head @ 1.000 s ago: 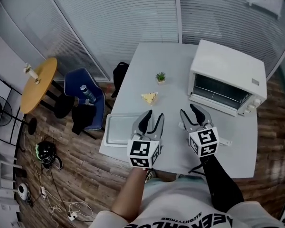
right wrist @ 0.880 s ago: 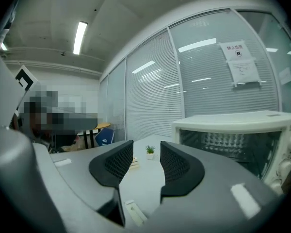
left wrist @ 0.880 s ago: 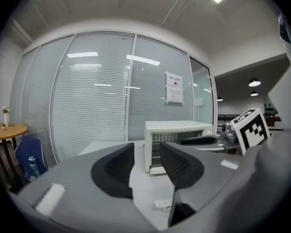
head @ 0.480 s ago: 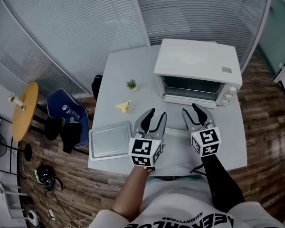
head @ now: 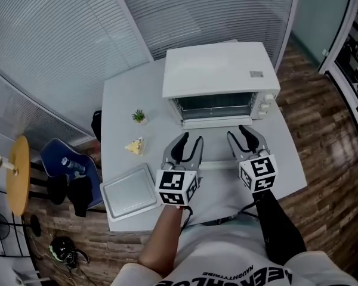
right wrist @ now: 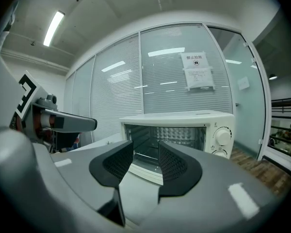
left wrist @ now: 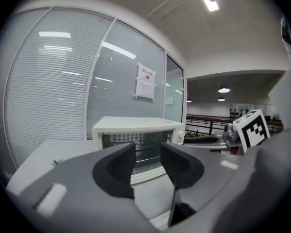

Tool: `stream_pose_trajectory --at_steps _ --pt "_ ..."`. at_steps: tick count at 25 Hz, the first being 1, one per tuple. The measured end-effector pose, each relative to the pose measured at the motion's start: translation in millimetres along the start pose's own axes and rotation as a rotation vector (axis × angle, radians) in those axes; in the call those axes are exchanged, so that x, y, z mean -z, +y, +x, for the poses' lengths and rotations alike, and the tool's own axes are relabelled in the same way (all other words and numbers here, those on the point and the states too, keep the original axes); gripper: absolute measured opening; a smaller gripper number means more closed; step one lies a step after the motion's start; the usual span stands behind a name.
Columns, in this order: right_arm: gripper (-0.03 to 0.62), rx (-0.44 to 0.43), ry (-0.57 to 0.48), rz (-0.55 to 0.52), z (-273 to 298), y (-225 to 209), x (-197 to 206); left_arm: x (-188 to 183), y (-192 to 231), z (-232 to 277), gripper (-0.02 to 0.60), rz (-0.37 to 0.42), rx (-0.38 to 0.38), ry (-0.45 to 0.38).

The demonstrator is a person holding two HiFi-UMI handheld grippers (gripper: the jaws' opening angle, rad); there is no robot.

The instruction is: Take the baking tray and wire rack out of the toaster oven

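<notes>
The white toaster oven stands at the back of the grey table with its door down. Thin horizontal bars, which look like the wire rack, show inside the cavity. The silver baking tray lies flat on the table's front left corner. My left gripper and right gripper hover side by side in front of the oven door, short of it and pointing at it. Both are open with nothing between the fingers. The oven fills the middle of the left gripper view, behind my left gripper. In the right gripper view the oven sits behind my right gripper.
A small potted plant and a yellow wedge sit on the table left of the oven. A blue chair with a bottle and a round yellow table stand on the wooden floor at left. Glass walls with blinds run behind.
Both grippers have swung right, away from the tray, and now face the oven's open front. Their jaws stand as wide as before. The tray stays on the table.
</notes>
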State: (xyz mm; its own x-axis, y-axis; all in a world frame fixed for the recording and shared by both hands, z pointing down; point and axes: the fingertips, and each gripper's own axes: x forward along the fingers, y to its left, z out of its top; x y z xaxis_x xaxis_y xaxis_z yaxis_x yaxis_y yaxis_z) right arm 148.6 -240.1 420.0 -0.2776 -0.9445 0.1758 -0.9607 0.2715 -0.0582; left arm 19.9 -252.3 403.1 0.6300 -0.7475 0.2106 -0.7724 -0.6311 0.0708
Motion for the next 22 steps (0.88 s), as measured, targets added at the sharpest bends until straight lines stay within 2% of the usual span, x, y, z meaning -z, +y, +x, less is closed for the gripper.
stream_pose_trajectory --at_steps 3,8,11,18,22 --pt "0.155 0.042 0.007 0.045 1.5 -7.0 0.7 4.0 1.5 12.1 0.195 -0.044 0.058 0.005" --pt "0.155 0.075 0.036 0.17 6.3 -6.1 11.5 9.4 2.9 26.8 0.215 -0.184 0.191 0.003" --pt "0.155 0.086 0.025 0.307 10.3 -7.6 18.2 14.3 7.2 36.7 0.215 -0.281 0.228 0.01" --pt "0.155 0.068 -0.025 0.709 27.0 -22.0 42.4 39.9 27.0 61.4 0.215 -0.651 0.254 0.029" --pt "0.156 0.039 -0.058 0.862 45.6 -34.8 50.8 61.3 39.9 82.1 0.222 -0.882 0.271 0.028"
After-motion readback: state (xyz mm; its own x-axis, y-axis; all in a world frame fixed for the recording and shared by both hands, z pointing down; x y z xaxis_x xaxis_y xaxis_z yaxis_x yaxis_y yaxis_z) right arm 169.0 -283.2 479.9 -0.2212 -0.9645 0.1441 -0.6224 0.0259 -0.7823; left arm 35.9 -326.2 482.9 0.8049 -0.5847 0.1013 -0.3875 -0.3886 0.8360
